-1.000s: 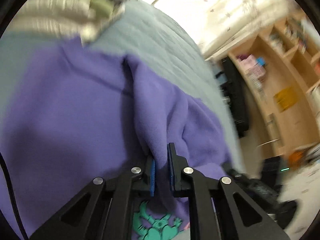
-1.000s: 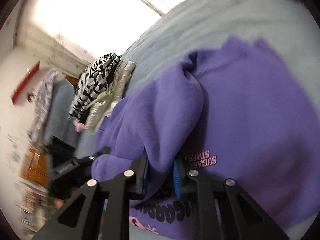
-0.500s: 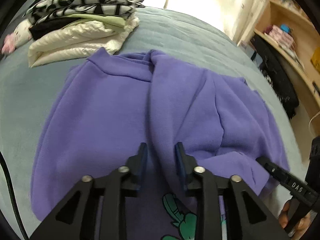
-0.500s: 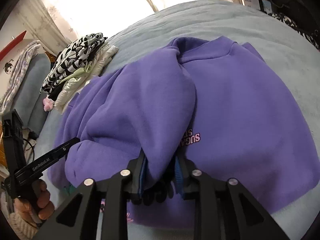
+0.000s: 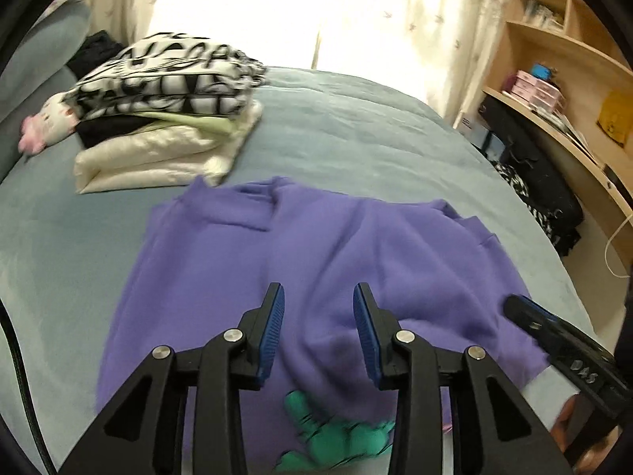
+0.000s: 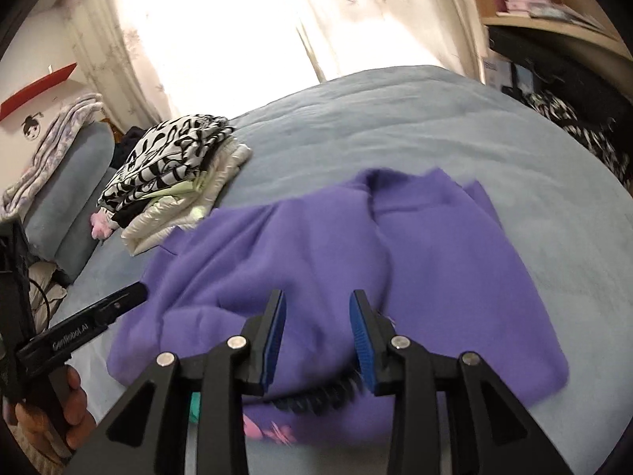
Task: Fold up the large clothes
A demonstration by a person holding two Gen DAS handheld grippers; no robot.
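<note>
- Our left gripper (image 5: 318, 326) hangs above the near half of the purple sweatshirt (image 5: 316, 261), its jaws spread wide with nothing between them; the cloth lies below and ahead of the blue pads (image 5: 273, 332), with no sign that they touch it.
- Our right gripper (image 6: 316, 332) is likewise wide apart and holds nothing; the sweatshirt (image 6: 316, 261) spreads beneath and beyond its fingertips, and a folded-over layer bulges just ahead of them.
- The sweatshirt lies on the grey-blue bed cover (image 5: 356, 118), near its front edge, folded inward so that two purple panels meet along a lengthwise crease that runs away from us toward the collar end.
- Its fabric looks thick, soft and fleecy, with rounded, puffy fold edges and a ribbed band at the far end.
- A teal-green printed figure (image 5: 336, 435) shows at the near hem in the left view; dark lettering and a pink print (image 6: 273, 431) show there in the right view, blurred.
- Each gripper is black, with angular struts, silver rivets and ridged blue pads.
- The bed cover is matte and faintly quilted.
- Beyond the sweatshirt, to the left, sits a stack of folded clothes (image 5: 166, 118): a glossy cream padded piece at the bottom, a black-and-white patterned one on top.
</note>
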